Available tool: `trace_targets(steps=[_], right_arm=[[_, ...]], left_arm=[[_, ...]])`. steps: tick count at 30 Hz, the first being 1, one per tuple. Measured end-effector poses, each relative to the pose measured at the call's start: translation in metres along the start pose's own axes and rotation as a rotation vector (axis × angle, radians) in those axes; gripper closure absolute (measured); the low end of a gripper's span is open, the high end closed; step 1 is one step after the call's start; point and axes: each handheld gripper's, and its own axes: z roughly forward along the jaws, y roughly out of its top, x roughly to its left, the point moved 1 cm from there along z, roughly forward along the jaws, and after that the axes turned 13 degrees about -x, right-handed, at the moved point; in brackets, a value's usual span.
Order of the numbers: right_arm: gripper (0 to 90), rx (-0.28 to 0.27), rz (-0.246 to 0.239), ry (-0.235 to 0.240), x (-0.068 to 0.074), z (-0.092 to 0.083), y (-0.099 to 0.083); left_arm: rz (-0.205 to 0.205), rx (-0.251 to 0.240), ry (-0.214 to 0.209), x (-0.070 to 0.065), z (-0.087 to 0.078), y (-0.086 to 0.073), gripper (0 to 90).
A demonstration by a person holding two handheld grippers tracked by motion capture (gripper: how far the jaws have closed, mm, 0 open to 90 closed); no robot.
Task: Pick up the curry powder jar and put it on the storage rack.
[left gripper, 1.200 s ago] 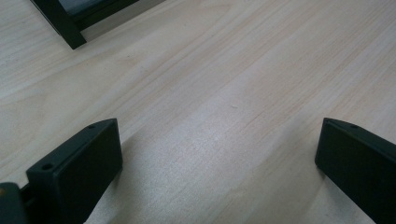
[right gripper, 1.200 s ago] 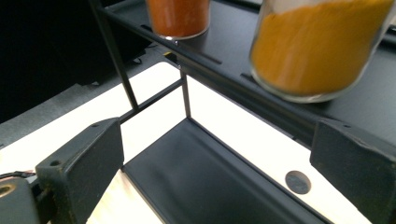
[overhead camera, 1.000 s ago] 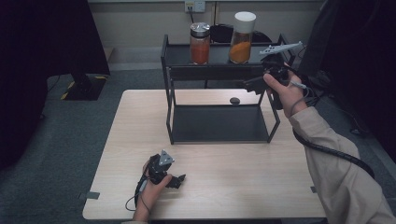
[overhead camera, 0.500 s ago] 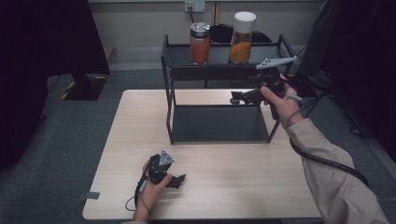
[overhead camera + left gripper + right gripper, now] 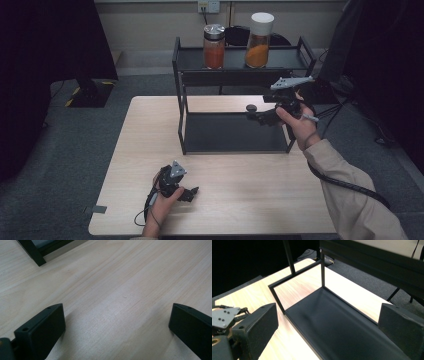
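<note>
Left gripper point(image 5: 187, 192) sits low on the table point(image 5: 240, 200), near its front edge, well in front of the black rack point(image 5: 232, 135) and toward the rack's left front leg. Jaws wide apart, nothing between them; in the left gripper view just bare wood point(image 5: 117, 297) shows between the two black pads, w/ a rack leg point(image 5: 32, 252) at top left. A hand point(image 5: 161, 205) grips it from below, cable curling off beside the wrist.

Further back, the rack stands on the table's far half: dark bottom shelf point(image 5: 235, 132) on the table top, thin black posts, top shelf point(image 5: 240, 60) above. Right gripper point(image 5: 257, 114) is held in the air at the rack's right side, about level w/ the gap between the two shelves, jaws pointing left over the bottom shelf. Right hand point(image 5: 295, 122) wraps the handle; grey plate on top, thick cable running back along the sleeve. Jaws spread wide, holding nothing; the right gripper view looks between them down onto the bottom shelf point(image 5: 342, 327) and the far rack frame, w/ the left gripper point(image 5: 224, 317) visible at the lower left.

Farthest: two jars on the rack's top shelf, side by side, just apart. Red-filled jar point(image 5: 214, 46) w/ metal lid on the left, orange-filled jar point(image 5: 259, 40) w/ white lid on the right, taller. Neither gripper touches them.
</note>
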Motion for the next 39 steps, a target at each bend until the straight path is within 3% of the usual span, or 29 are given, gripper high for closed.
trace_targets(steps=[20, 39], right_arm=[[2.1, 0.032, -0.002, 0.02, 0.0, -0.004, -0.041], [2.4, 0.026, 0.006, 0.036, 0.005, -0.008, -0.085]], left_arm=[[0.0, 0.0, 0.0, 0.0, 0.0, 0.0, 0.0], [0.001, 0.0, 0.0, 0.0, 0.0, 0.0, 0.0]])
